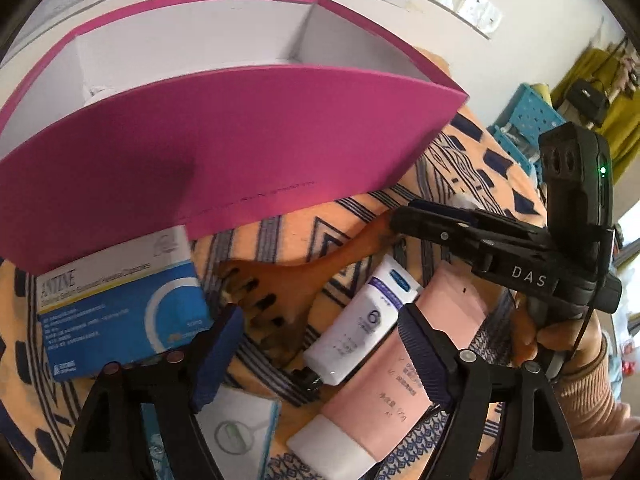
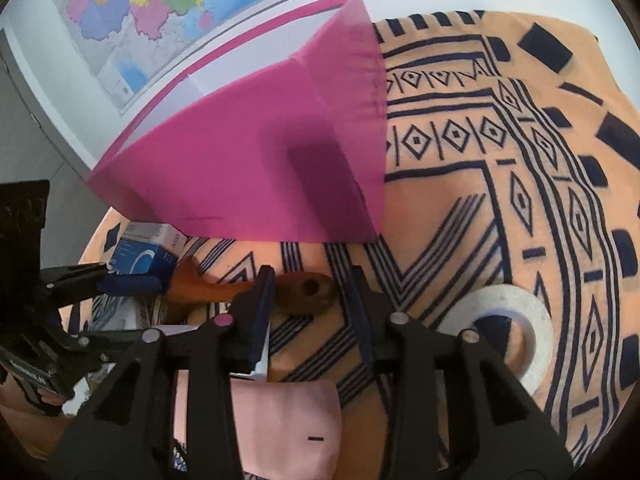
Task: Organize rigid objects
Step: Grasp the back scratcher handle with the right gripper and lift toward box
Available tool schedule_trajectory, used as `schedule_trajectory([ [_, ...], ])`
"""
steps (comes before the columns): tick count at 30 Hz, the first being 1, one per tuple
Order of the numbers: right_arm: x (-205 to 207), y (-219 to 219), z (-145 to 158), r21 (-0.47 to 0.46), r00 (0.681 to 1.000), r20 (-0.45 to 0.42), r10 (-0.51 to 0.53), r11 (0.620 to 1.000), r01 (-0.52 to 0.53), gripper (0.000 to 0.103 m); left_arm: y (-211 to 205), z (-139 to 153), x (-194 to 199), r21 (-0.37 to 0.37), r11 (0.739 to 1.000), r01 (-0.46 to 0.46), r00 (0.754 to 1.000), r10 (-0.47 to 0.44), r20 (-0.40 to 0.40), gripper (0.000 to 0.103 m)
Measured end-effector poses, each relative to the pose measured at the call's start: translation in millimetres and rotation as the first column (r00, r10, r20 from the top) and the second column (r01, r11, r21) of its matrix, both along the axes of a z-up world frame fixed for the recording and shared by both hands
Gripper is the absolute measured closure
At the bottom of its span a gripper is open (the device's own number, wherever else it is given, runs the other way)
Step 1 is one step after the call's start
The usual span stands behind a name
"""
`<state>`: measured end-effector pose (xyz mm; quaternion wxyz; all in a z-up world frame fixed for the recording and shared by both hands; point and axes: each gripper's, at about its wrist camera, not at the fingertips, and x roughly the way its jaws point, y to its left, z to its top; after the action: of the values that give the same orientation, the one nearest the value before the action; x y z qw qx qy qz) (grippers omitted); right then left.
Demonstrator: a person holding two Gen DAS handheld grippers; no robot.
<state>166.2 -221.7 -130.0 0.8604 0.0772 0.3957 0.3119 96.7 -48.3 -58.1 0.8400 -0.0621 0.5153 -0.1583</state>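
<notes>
A magenta box [image 1: 224,140] with a white inside stands open on the patterned cloth; it also shows in the right wrist view [image 2: 256,176]. In front of it lie a blue medicine box [image 1: 120,300], a wooden slotted spatula [image 1: 280,296], a white tube [image 1: 360,320], a pink tube [image 1: 404,372] and a white packet [image 1: 236,428]. My left gripper [image 1: 316,356] is open, low over the spatula head and the white tube. My right gripper [image 2: 312,292] is open, its fingers on either side of the spatula handle [image 2: 304,288]. The right gripper [image 1: 416,216] also shows from the side in the left wrist view.
A white tape roll [image 2: 500,332] lies on the orange patterned cloth [image 2: 520,160] to the right. A wall map [image 2: 152,4] hangs behind the box. A blue crate [image 1: 528,120] stands beyond the table edge at the right.
</notes>
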Motion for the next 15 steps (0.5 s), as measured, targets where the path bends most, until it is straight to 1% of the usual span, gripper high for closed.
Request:
schedule_trajectory([
  [4,-6,-3,0,0.010,1.000,-0.002,0.002,1.000,-0.002,0.064,-4,0,5,-0.009,1.000,0.002,1.000,-0.002,-0.007,0.020],
  [6,-8,-3,-1,0.017,1.000,-0.003,0.012,1.000,-0.012,0.063,-6,0,7,-0.020,1.000,-0.001,1.000,0.000,-0.016,0.016],
  [9,-9,-2,-1,0.028,1.000,-0.002,0.007,1.000,-0.007,0.063,-9,-1,7,-0.009,1.000,-0.002,1.000,0.002,-0.017,0.014],
  [12,-10,-7,-1,0.060,1.000,-0.005,0.008,0.998,-0.008,0.063,-11,-1,8,-0.012,1.000,-0.010,1.000,0.010,-0.015,0.012],
  [15,-15,-14,3,0.118,1.000,0.002,0.010,0.993,-0.010,0.063,-13,2,7,-0.029,0.999,-0.014,1.000,0.014,0.001,0.012],
])
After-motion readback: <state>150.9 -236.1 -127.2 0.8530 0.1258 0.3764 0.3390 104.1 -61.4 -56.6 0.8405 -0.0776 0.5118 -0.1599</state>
